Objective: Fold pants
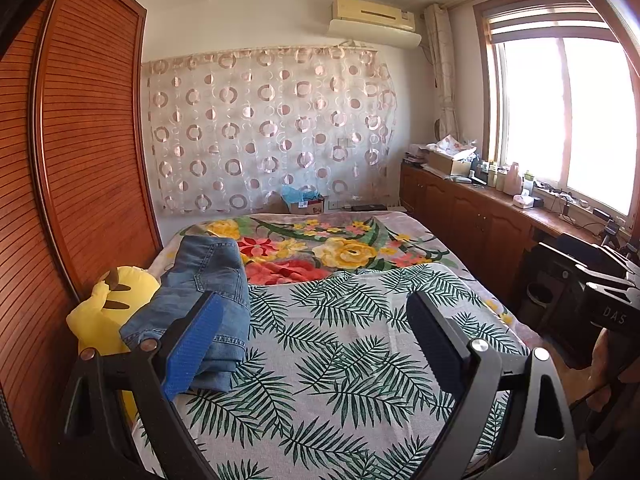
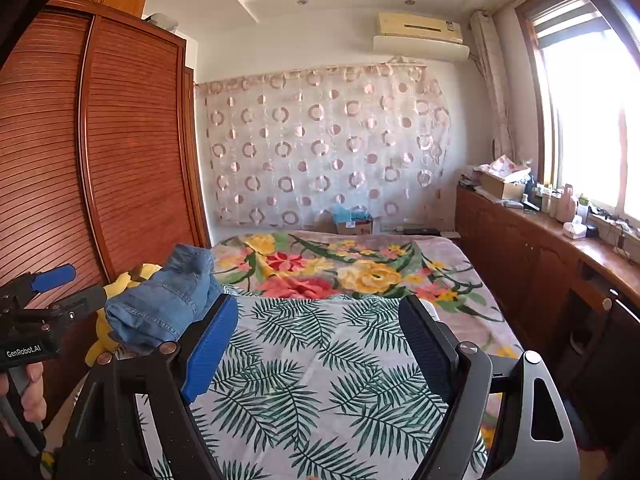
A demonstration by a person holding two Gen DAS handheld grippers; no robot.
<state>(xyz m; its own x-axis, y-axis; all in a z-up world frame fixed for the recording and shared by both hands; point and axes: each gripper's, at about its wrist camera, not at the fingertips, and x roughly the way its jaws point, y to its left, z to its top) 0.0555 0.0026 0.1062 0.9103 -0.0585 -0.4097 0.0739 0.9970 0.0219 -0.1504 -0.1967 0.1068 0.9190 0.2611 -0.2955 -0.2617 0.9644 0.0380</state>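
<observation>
Lying in a thick folded bundle at the left edge of the bed, the denim pants [image 1: 200, 300] show stitched seams, a back pocket and several stacked layers of faded blue cloth. They rest partly on the palm-leaf sheet [image 1: 352, 360], a flat woven fabric printed with green fronds on pale grey, and partly against a soft yellow plush toy [image 1: 100, 312] wedged between bed and wardrobe [image 1: 80, 140], whose reddish wood doors are ribbed with fine horizontal slats. Beyond the sheet a fuzzy blanket [image 1: 340, 248] carries large yellow and red flowers.

The left gripper [image 1: 316, 332] hovers above the sheet with its jaws spread wide and nothing between them; one finger carries a ridged blue pad, the other a dark textured one, and the blue pad overlaps the bundle's near edge in the view, though contact cannot be judged. The right gripper [image 2: 320, 340] is likewise wide apart and empty over the leaf print, the pants [image 2: 164, 300] just left of its blue pad. From the right wrist view the left gripper [image 2: 44, 292] appears at the left edge, held in a hand [image 2: 24, 396].
</observation>
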